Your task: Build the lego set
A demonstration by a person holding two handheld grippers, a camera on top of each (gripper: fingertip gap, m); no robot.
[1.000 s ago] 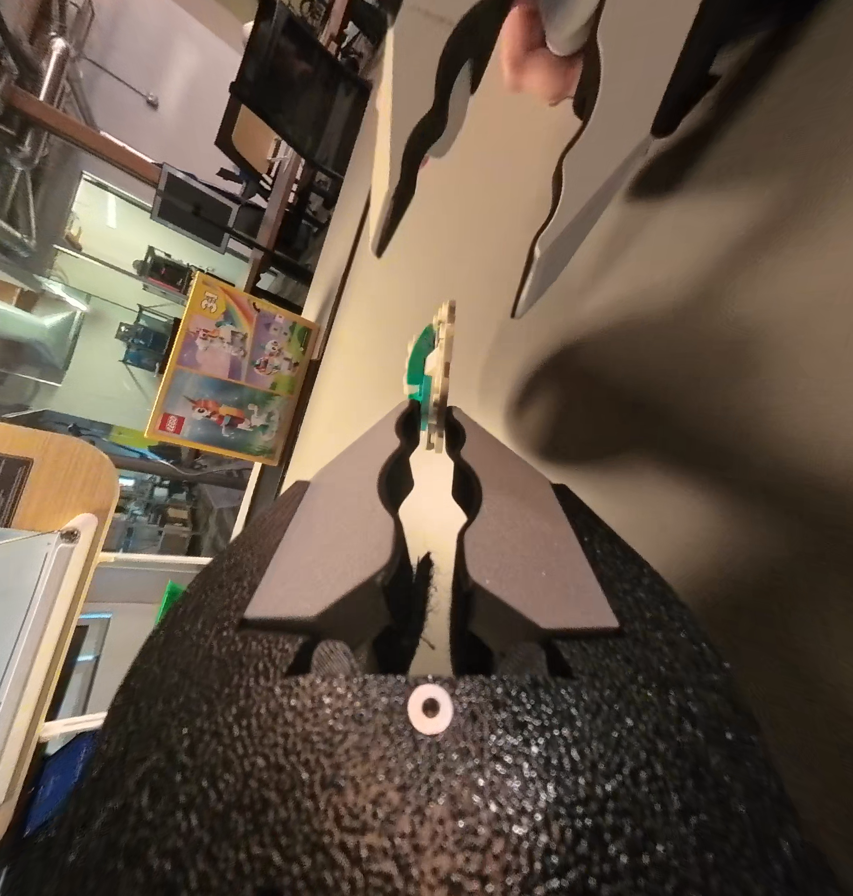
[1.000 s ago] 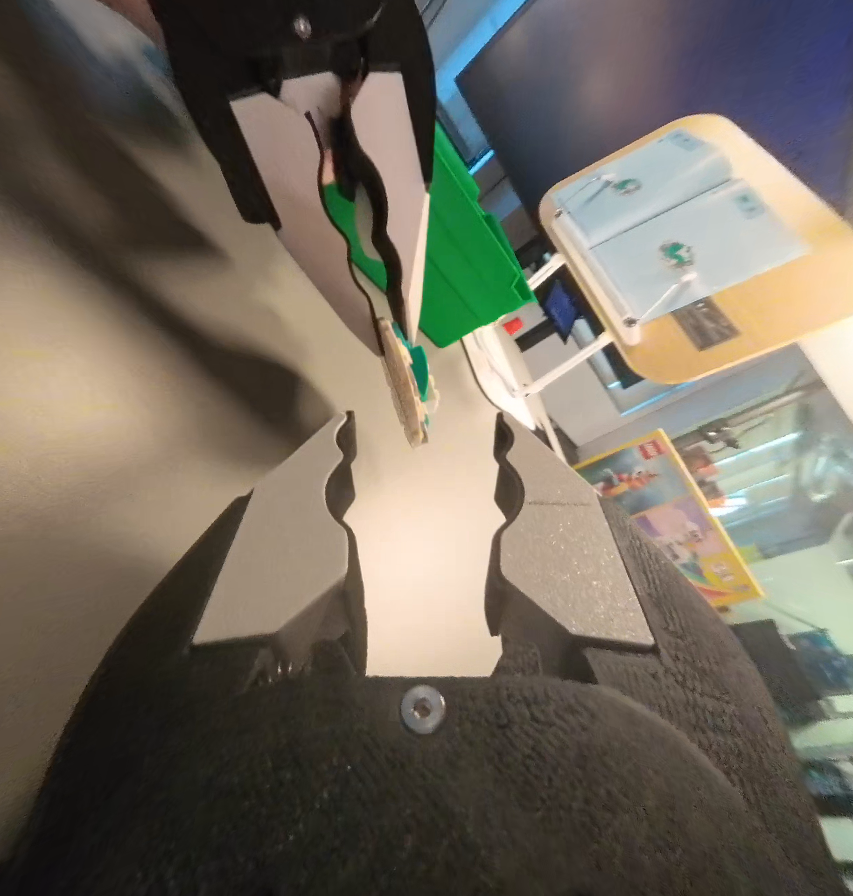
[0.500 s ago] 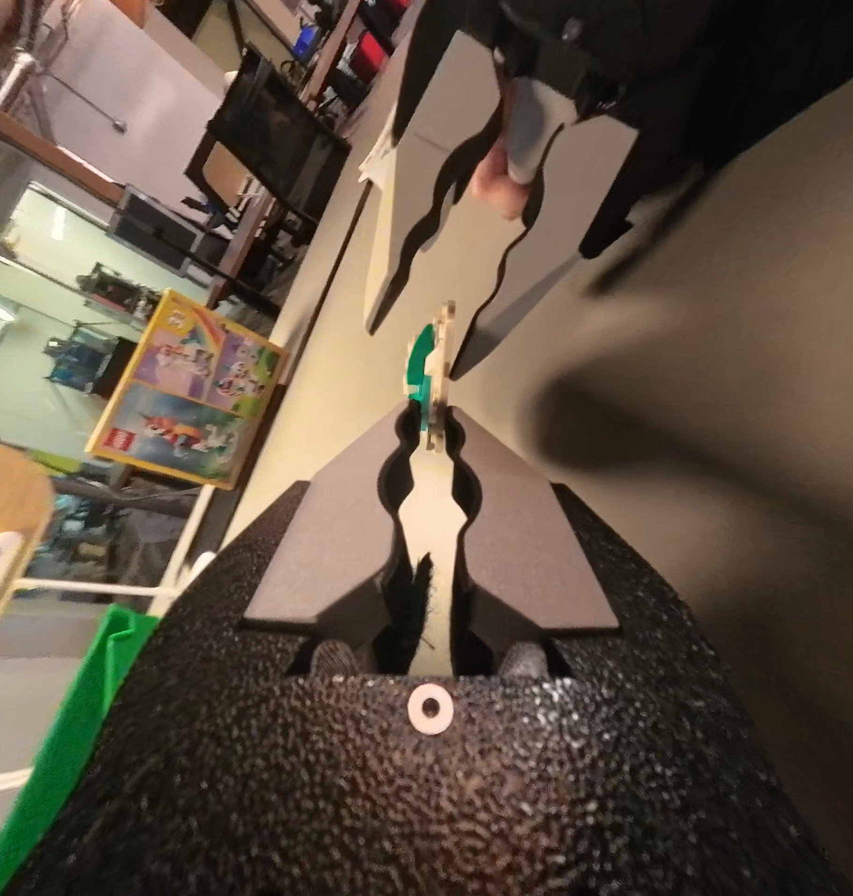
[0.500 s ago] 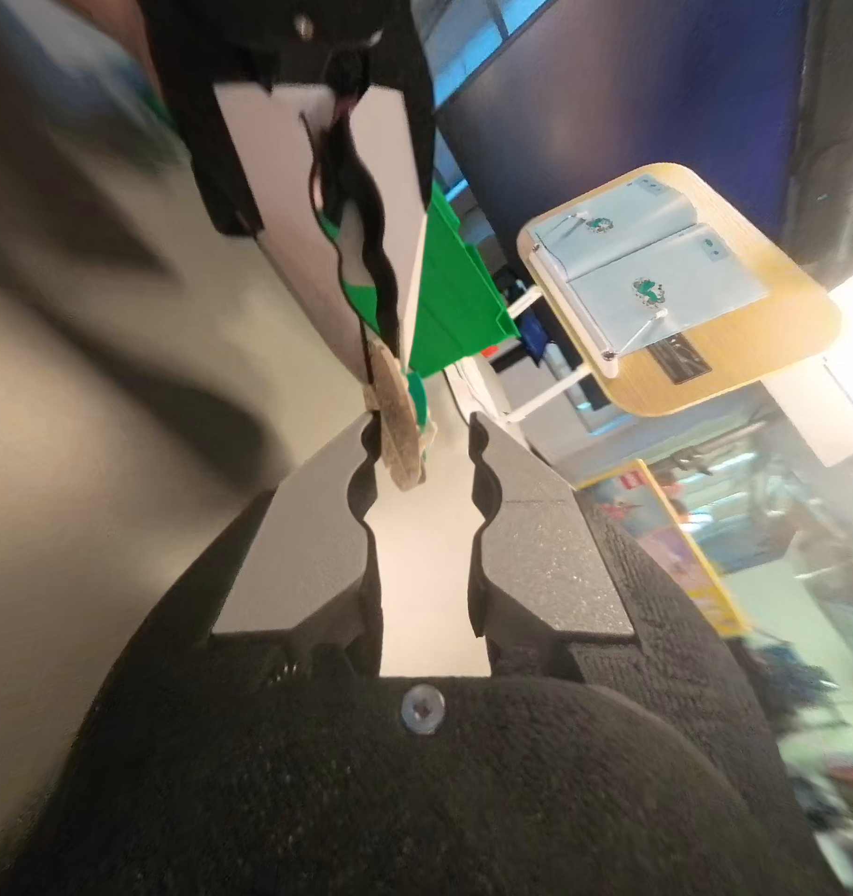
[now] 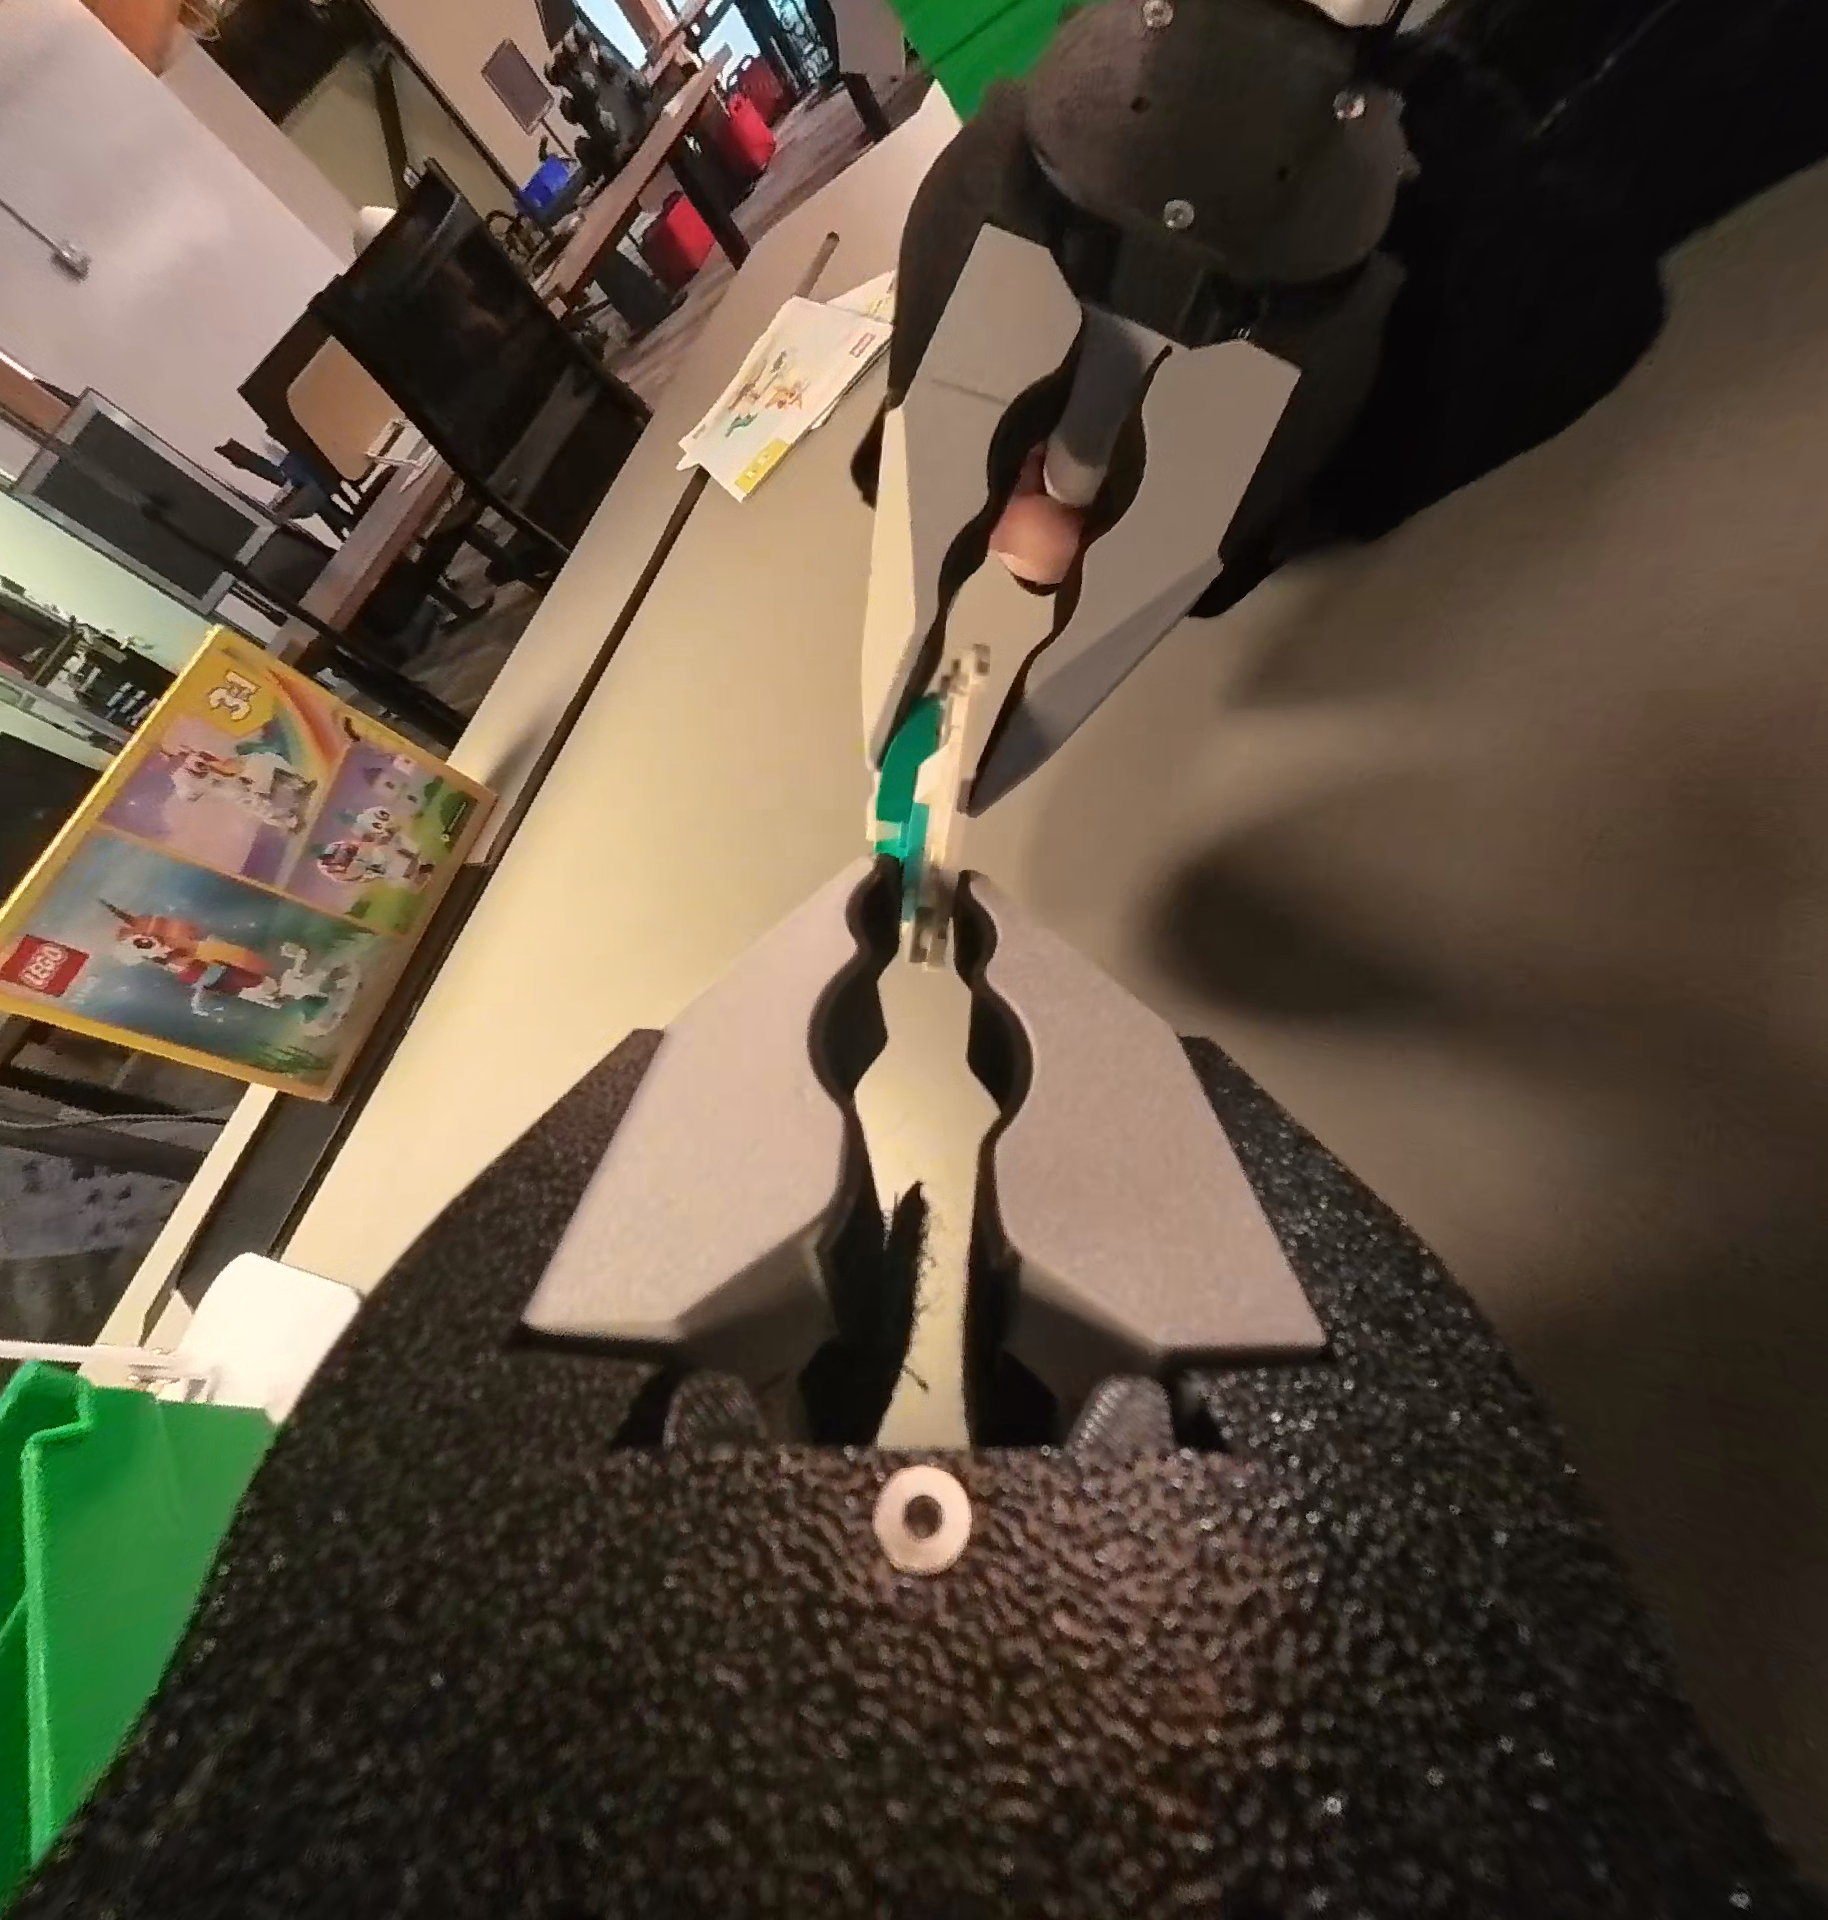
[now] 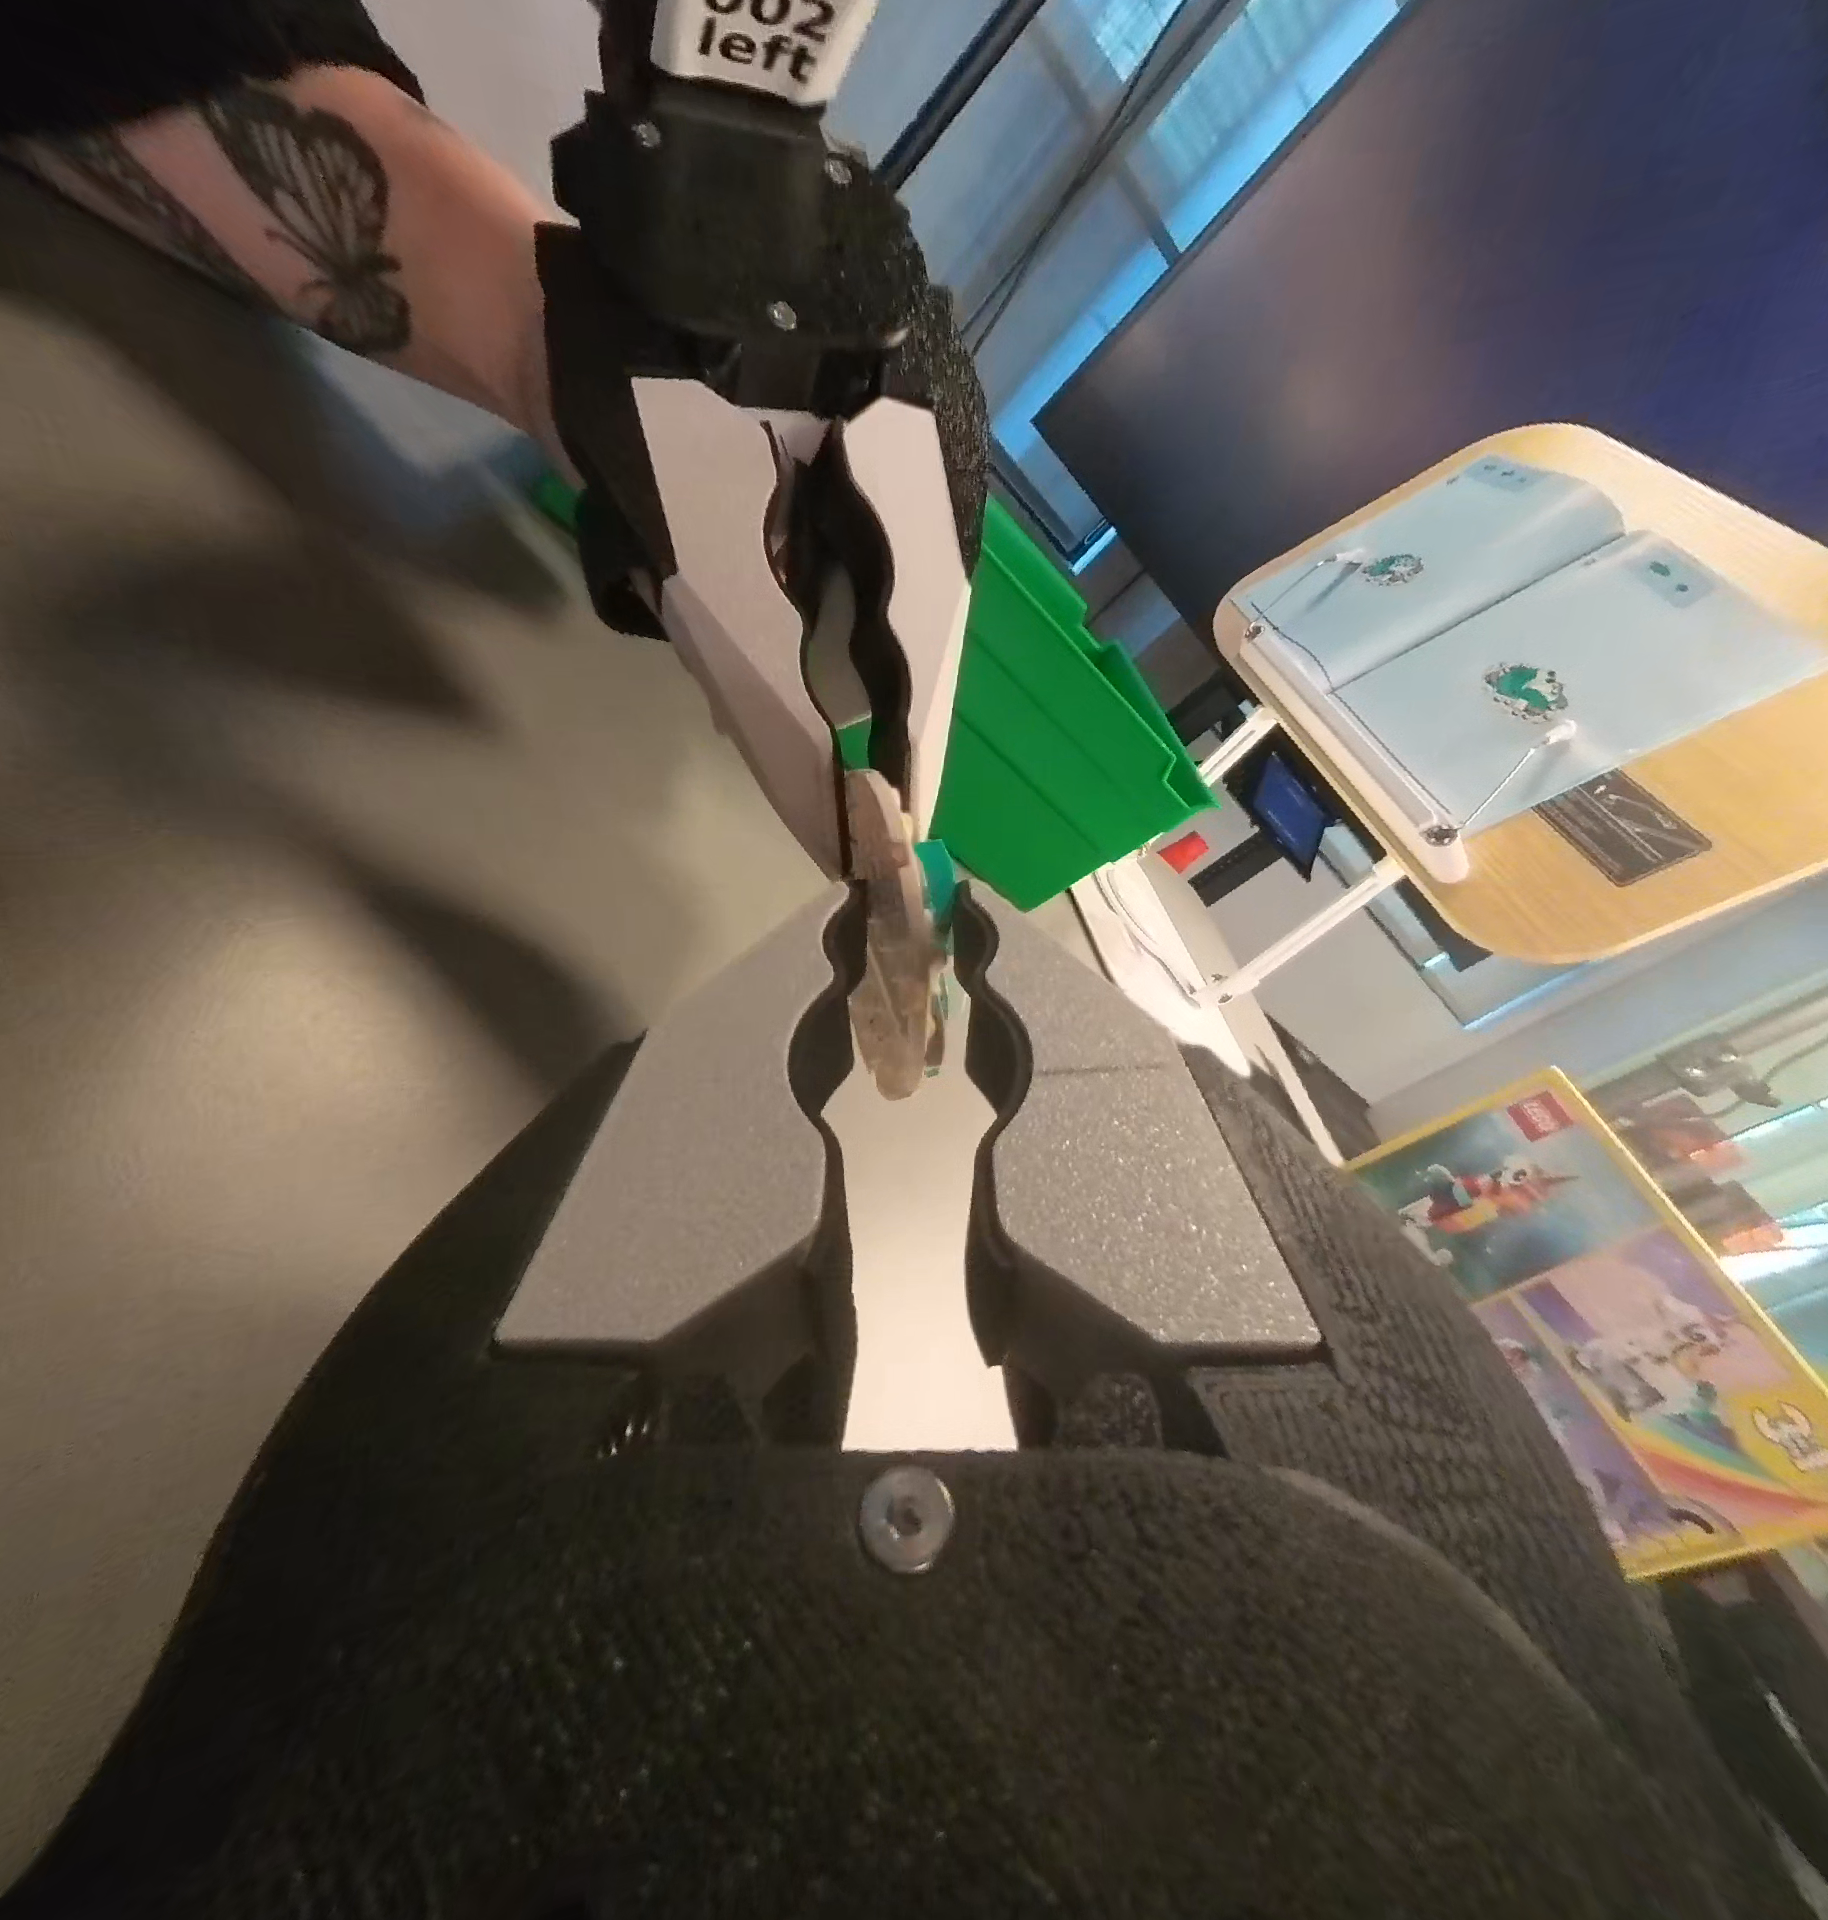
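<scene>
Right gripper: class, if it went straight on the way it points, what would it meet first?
The tan and teal lego plate assembly already between its fingertips, then probably the left gripper holding its far edge.

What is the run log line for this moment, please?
left claw: shut on lego piece | right claw: shut on lego piece | piece: above table

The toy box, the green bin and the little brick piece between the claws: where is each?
toy box (image 5: 214, 883), left wrist view, middle of its printed front.
green bin (image 6: 1055, 769), right wrist view, its ribbed side wall.
brick piece (image 5: 915, 790), left wrist view, its teal part between both claws.
</scene>
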